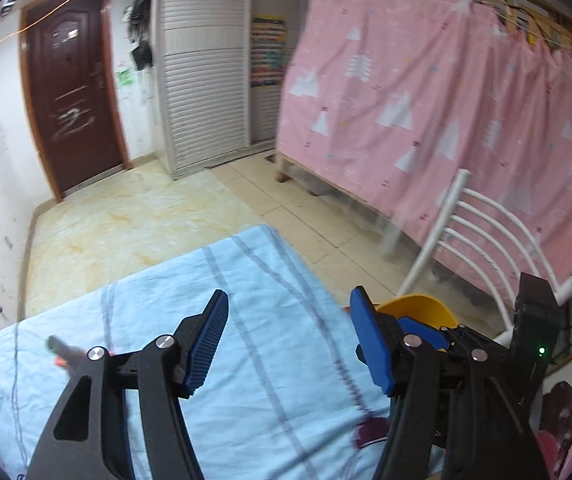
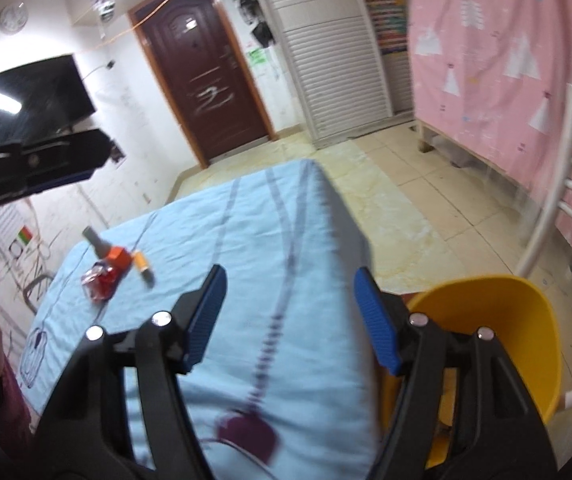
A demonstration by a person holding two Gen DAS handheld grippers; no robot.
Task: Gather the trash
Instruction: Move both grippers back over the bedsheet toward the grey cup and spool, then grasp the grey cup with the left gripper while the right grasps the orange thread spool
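A small pile of trash lies at the table's far left in the right wrist view: a crumpled red wrapper [image 2: 100, 280], an orange box [image 2: 120, 258], a grey-capped small bottle [image 2: 96, 242] and an orange tube [image 2: 143, 266]. A yellow bin [image 2: 497, 340] stands beside the table's right edge; its rim also shows in the left wrist view [image 1: 417, 308]. My right gripper [image 2: 289, 288] is open and empty above the blue cloth. My left gripper [image 1: 287, 312] is open and empty too; a bit of the trash [image 1: 60, 348] shows past its left arm. The left gripper's body [image 2: 38, 164] shows at the left of the right wrist view.
The table is covered by a light blue striped cloth [image 2: 246, 240]. A white chair [image 1: 485, 240] stands by the bin. A pink curtain [image 1: 425, 100] hangs on the right. A brown door [image 1: 70, 92], a white cabinet [image 1: 202, 80] and a TV [image 2: 30, 100] are behind.
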